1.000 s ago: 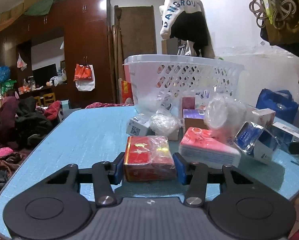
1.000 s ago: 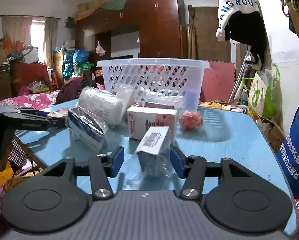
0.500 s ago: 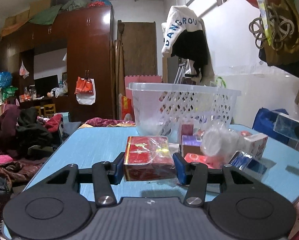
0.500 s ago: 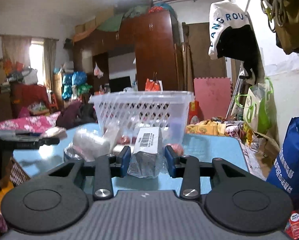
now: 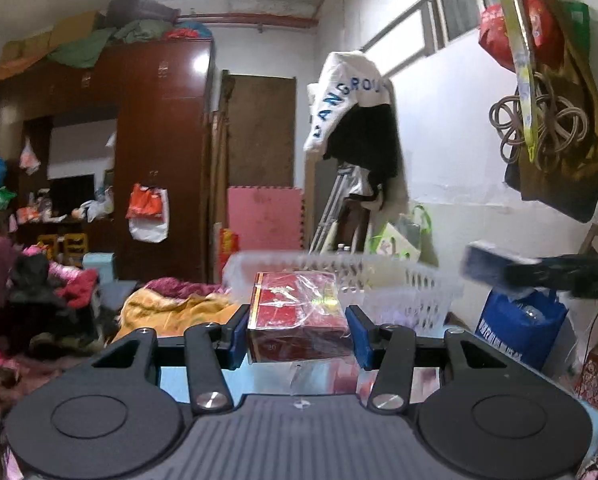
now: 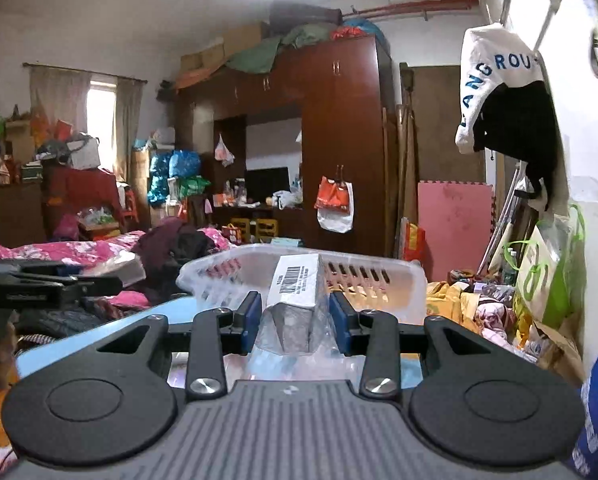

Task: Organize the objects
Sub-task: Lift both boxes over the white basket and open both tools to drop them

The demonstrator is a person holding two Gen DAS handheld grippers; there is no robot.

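Observation:
My left gripper (image 5: 297, 334) is shut on a red box in clear wrap (image 5: 297, 312) and holds it in the air, level with the rim of the white plastic basket (image 5: 415, 284) just beyond. My right gripper (image 6: 295, 326) is shut on a white box with a barcode in a plastic bag (image 6: 297, 292), raised in front of the same basket (image 6: 379, 276). In the left wrist view the right gripper with its box (image 5: 495, 266) shows blurred at the right edge. In the right wrist view the left gripper (image 6: 59, 280) shows at the left.
The blue table (image 6: 91, 336) lies below both grippers. A blue bag (image 5: 519, 332) stands to the right of the table. A white and black jacket (image 5: 359, 128) hangs on the wall behind the basket. Clothes and bedding (image 6: 59, 248) lie to the left.
Both grippers have risen from the table with their boxes, from among the clutter to the height of the basket rim. The other items on the table have dropped out of sight.

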